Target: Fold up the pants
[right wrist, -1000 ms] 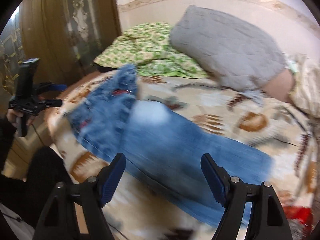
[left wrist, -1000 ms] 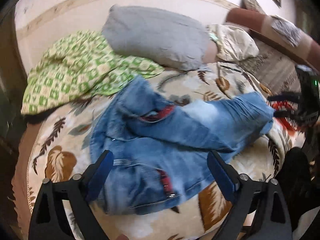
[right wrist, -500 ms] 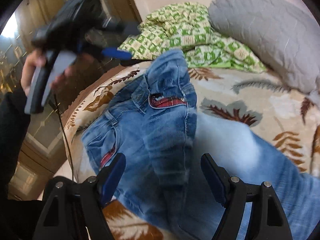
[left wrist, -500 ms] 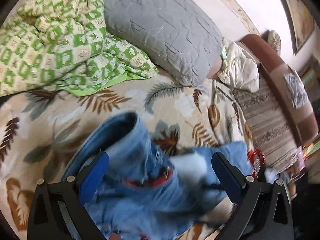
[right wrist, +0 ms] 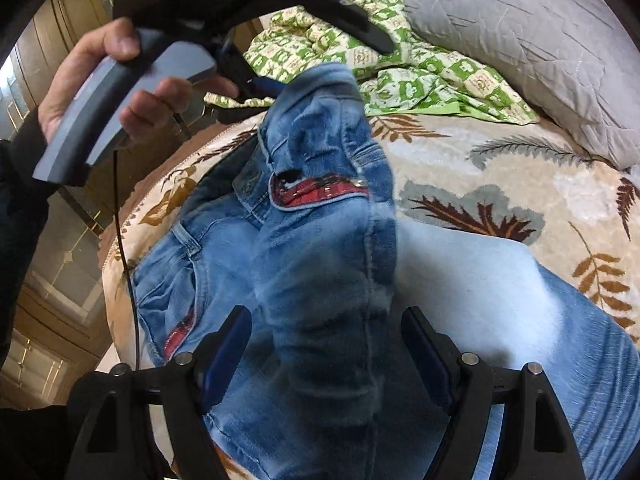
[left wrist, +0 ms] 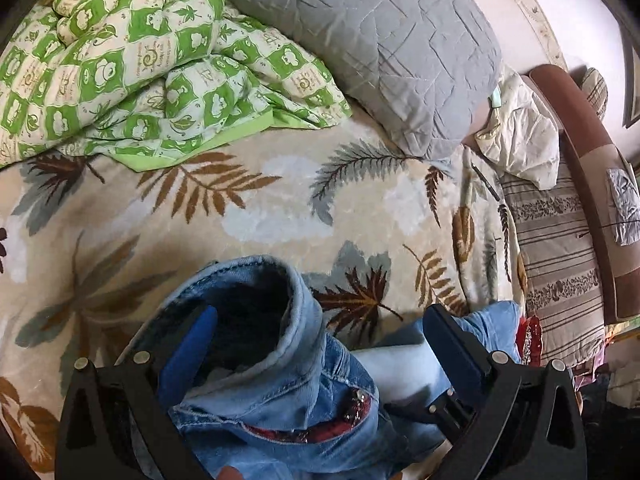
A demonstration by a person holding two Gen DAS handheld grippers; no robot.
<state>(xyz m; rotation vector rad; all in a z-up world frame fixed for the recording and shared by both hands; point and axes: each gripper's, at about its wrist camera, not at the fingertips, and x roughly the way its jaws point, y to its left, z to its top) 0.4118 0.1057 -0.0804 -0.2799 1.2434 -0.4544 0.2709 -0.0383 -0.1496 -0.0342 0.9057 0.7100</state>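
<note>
Faded blue jeans [right wrist: 320,248] rumpled, hem opening up, red-trimmed pocket; both grippers' jaws apart, gripping nothing

A leaf-patterned blanket [left wrist: 248,216] covers the bed; a green checked quilt [left wrist: 132,60] touches a grey pillow [left wrist: 372,36].

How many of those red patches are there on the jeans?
2. One red patch runs across the raised fold in the middle of the jeans; another sits lower left near a pocket. Folds may hide more.

L claw [left wrist: 320,344] now right over jeans' [left wrist: 280,380] leg opening, one finger [left wrist: 188,356] inside, R claw [right wrist: 326,344] closer
</note>
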